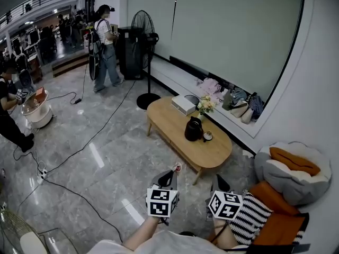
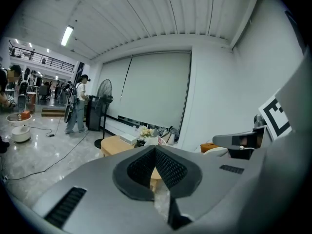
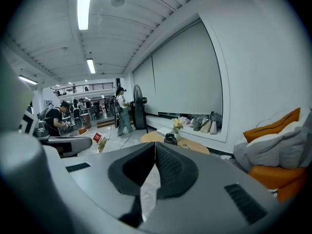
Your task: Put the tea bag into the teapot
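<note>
A black teapot (image 1: 193, 129) stands on the oval wooden table (image 1: 169, 121), with a small round lid (image 1: 207, 136) beside it. My left gripper (image 1: 172, 173) hovers over the floor short of the table's near end, shut on a tea bag (image 1: 177, 168) with a red-and-white tag. The right gripper view shows that tea bag (image 3: 100, 141) hanging from the left gripper's tip. My right gripper (image 1: 219, 180) is alongside, shut and empty. In the left gripper view the jaws (image 2: 155, 147) meet, and the teapot (image 2: 140, 142) is far ahead. The right gripper (image 3: 155, 144) points towards the teapot (image 3: 170, 139).
A white box (image 1: 183, 105) and a flower vase (image 1: 205, 106) share the table. A standing fan (image 1: 144, 36) is behind it. Cables (image 1: 79, 152) cross the glossy floor. Cushions and a grey pouf (image 1: 294, 171) lie to the right. People stand at the far left.
</note>
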`<state>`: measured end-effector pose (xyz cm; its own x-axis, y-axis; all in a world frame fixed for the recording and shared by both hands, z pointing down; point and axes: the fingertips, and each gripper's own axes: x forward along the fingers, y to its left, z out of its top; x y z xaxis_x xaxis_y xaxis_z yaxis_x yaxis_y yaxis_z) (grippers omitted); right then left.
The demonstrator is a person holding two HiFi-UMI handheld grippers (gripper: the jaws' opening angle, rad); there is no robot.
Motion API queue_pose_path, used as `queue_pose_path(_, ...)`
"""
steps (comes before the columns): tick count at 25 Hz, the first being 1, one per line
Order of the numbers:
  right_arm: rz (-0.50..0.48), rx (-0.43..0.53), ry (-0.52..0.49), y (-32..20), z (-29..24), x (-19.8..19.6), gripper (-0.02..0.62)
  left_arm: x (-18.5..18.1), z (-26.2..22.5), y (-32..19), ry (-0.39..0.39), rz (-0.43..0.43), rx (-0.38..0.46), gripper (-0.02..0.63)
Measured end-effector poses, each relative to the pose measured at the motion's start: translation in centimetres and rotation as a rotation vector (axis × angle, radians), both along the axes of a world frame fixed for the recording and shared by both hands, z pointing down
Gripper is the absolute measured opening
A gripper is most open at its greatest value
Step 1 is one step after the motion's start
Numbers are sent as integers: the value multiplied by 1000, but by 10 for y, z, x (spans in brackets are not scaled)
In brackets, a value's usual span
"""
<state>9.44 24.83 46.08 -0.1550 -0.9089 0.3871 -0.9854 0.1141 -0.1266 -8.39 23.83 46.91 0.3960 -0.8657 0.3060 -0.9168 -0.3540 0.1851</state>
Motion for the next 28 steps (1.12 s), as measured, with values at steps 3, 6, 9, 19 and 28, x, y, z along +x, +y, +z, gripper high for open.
queue_pose_path(3,11,-35,-6,-2,13,4,34,2,11,-2,8,6,-33,15)
queue_pose_path(6,24,-46,-8,-12,20,9,34,4,19,-12,2,5,-49,15)
queue_pose_path(9,28,-57,-12,-28,28,14,34,7,24,-28,1,2,-54,15)
queue_pose_path(19,12,-62,-7,-116,27,52,34,45,22,-115,-10,2,-42,15)
queue_pose_path(28,-8,-93,-18,-179,35,79,34,71,34,-174,-19,-16,-78,15)
